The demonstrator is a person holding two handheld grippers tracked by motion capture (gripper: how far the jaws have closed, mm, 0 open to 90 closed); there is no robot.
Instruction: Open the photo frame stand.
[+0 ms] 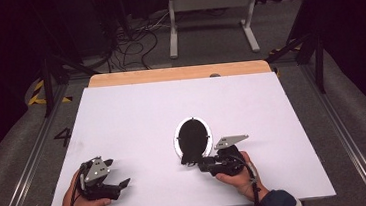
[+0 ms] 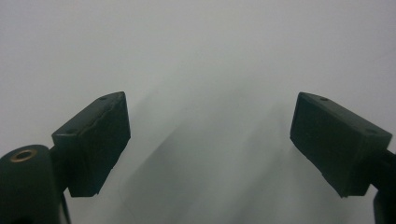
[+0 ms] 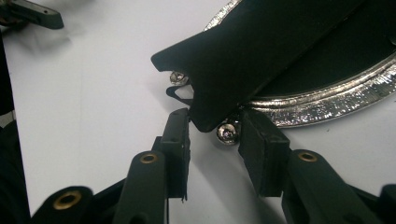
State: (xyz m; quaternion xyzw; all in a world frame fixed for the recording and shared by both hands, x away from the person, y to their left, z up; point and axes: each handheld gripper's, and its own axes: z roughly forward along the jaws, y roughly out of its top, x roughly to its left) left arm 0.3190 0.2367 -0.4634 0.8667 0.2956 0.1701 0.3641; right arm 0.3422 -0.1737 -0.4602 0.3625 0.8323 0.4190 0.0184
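Observation:
An oval picture frame [image 1: 192,137] with a silver rim [image 3: 327,100] lies on the white table, its black back facing up. Its black prop leg [image 3: 252,51] sticks out over the rim towards me, with small silver ball feet [image 3: 228,132] beside it. My right gripper [image 3: 215,119] sits at the frame's near end [image 1: 192,161]. The tip of the leg lies between its jaws, which stand a little apart from it with a gap on one side. At the table's front left, my left gripper [image 1: 117,172] stands wide open [image 2: 210,135] over bare table, with nothing between its fingers.
The white table top [image 1: 136,112] has a wooden strip [image 1: 178,74] along its far edge. Beyond it on the floor stand a white metal frame [image 1: 210,10] and loose cables [image 1: 131,47]. Dark rails run along both sides of the table.

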